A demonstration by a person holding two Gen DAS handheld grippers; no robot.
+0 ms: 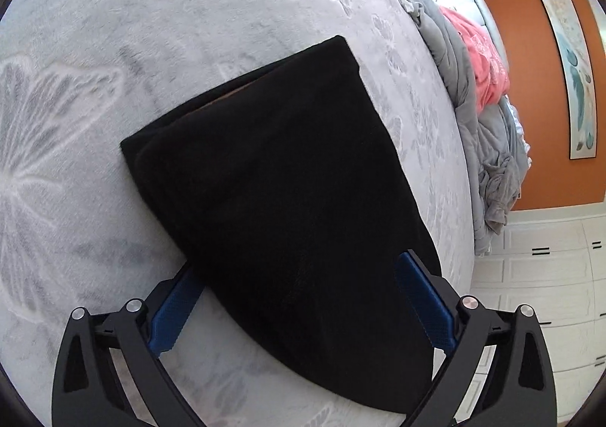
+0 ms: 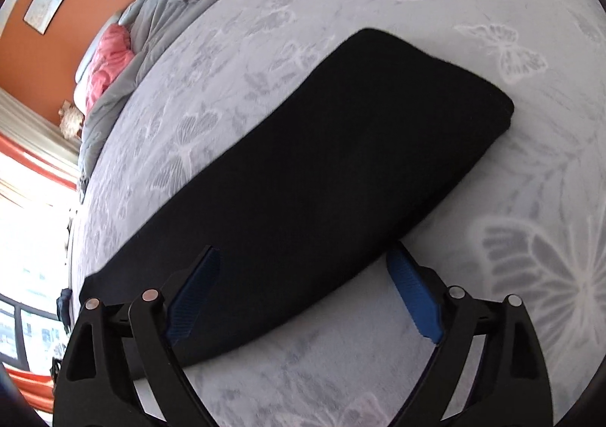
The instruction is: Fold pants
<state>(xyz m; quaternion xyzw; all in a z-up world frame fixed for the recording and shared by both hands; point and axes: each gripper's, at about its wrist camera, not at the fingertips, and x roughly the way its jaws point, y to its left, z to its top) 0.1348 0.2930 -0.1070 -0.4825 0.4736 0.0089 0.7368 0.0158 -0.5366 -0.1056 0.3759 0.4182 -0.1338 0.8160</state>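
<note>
Black pants (image 1: pixel 280 192) lie folded into a thick flat bundle on a pale grey bedspread (image 1: pixel 113 48) with white butterfly prints. In the left wrist view my left gripper (image 1: pixel 297 268) stands wide open over the near end of the bundle, its blue pads (image 1: pixel 424 298) apart from the cloth on either side. The right wrist view shows the same pants (image 2: pixel 314 169) stretching away to the upper right. My right gripper (image 2: pixel 305 268) is open too, straddling the near edge with nothing pinched between its blue pads (image 2: pixel 413 294).
A rumpled grey duvet (image 1: pixel 466 112) and a pink cloth (image 1: pixel 481 63) are heaped along the far side of the bed. Behind stand an orange wall with a framed picture (image 1: pixel 572 75) and white drawers (image 1: pixel 545 275). A bright window (image 2: pixel 34 268) shows at the left.
</note>
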